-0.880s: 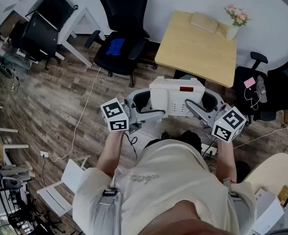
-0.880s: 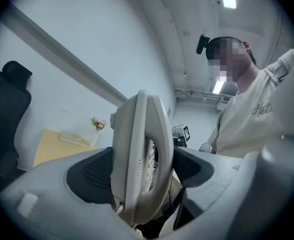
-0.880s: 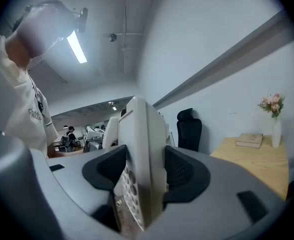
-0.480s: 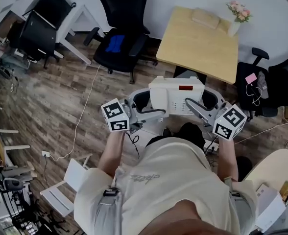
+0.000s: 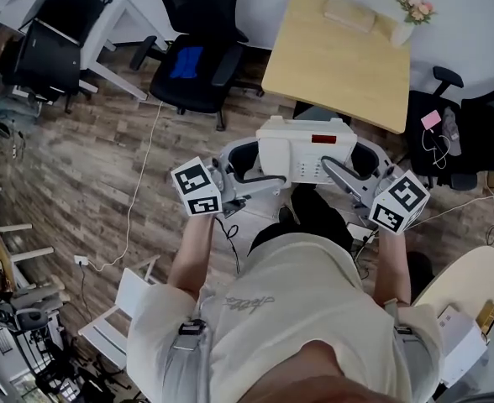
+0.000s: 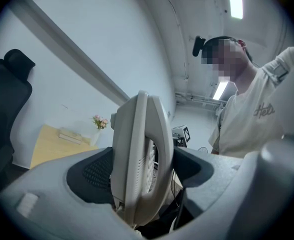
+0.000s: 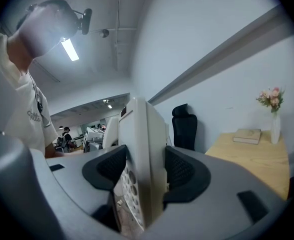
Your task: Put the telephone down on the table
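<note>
Slip risk, head view: desk telephone (image 5: pixel 304 159) hangs in mid-air, left gripper (image 5: pixel 260 175) and right gripper (image 5: pixel 354 170) each clamped on one side edge, wooden table (image 5: pixel 339 65) well ahead of both, plank floor below, so uneven squeeze could tilt or drop it. Left gripper view: pads press the curved handset (image 6: pixel 159 149) side, which may slide out. Right gripper view: jaws pinch the keypad edge; book (image 7: pixel 247 135) and flower vase (image 7: pixel 274 119) at table's far end, so overreaching could knock them.

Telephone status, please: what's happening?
Left gripper, right gripper: both shut on telephone. Telephone in the air, short of the table. Book and vase at table's far edge.
</note>
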`<action>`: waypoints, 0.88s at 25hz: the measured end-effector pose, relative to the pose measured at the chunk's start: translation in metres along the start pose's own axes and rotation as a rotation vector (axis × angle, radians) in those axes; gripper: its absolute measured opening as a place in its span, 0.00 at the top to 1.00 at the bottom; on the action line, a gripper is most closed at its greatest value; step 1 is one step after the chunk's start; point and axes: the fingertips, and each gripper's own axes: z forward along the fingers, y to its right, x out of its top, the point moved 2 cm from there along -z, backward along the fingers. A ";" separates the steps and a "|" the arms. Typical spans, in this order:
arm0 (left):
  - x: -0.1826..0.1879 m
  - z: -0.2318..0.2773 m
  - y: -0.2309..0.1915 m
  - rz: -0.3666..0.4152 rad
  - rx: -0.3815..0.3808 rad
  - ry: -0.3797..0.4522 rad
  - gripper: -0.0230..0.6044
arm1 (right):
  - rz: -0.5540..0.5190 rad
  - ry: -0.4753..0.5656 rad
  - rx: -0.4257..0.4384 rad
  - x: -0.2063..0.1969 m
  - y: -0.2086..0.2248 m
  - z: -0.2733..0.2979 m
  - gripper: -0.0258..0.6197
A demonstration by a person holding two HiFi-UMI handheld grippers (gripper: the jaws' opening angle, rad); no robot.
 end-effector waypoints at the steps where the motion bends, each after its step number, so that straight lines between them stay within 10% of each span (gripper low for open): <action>1: 0.002 0.003 -0.006 0.003 0.001 -0.004 0.38 | 0.002 0.005 0.002 0.001 0.006 0.002 0.60; 22: 0.062 0.112 -0.142 0.003 0.043 -0.071 0.38 | 0.011 0.066 0.034 0.057 0.183 0.034 0.60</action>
